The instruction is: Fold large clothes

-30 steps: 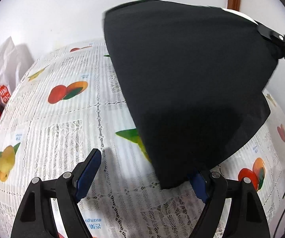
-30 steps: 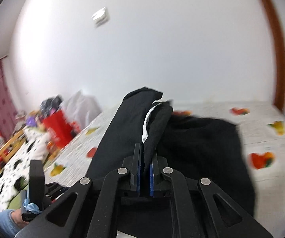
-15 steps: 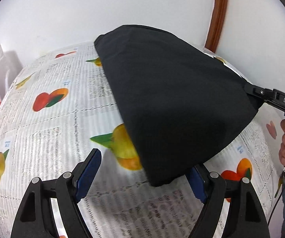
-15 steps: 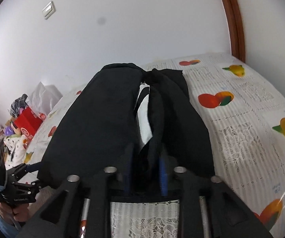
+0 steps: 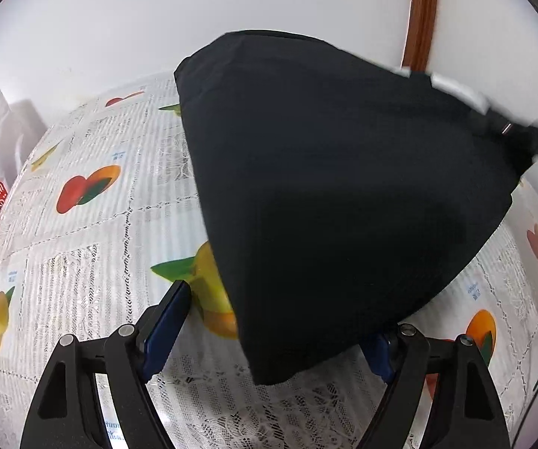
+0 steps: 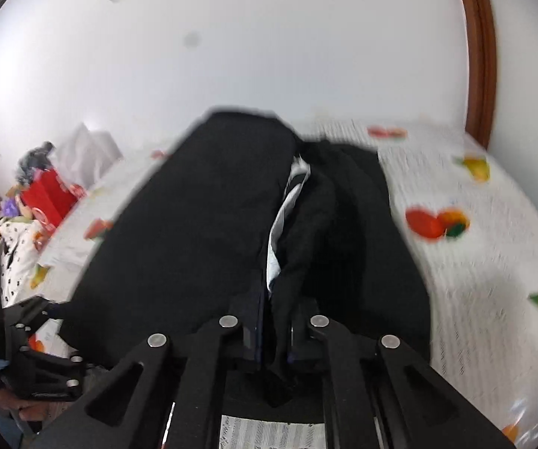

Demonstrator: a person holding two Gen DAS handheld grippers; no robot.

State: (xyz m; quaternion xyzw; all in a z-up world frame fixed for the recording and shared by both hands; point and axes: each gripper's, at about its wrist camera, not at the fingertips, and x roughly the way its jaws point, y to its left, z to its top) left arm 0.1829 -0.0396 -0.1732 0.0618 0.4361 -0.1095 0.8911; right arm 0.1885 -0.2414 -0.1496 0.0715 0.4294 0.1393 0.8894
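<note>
Black garment [image 6: 201,232] pinched in closed right tongs [image 6: 274,331], left tongs [image 5: 274,331] spread wide, corner between, ungripped, over fruit-print tablecloth [image 5: 82,262].

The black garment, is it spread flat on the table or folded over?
Folded over, not flat: the black garment lies doubled, a white inner lining showing along the fold, one end in the right tongs.

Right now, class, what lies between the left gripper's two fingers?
In the left wrist view, the black garment's lower corner hangs between the open fingers, over the fruit-print tablecloth.

Black garment [image 5: 336,187], apparently folded double, partly lifted above patterned table
</note>
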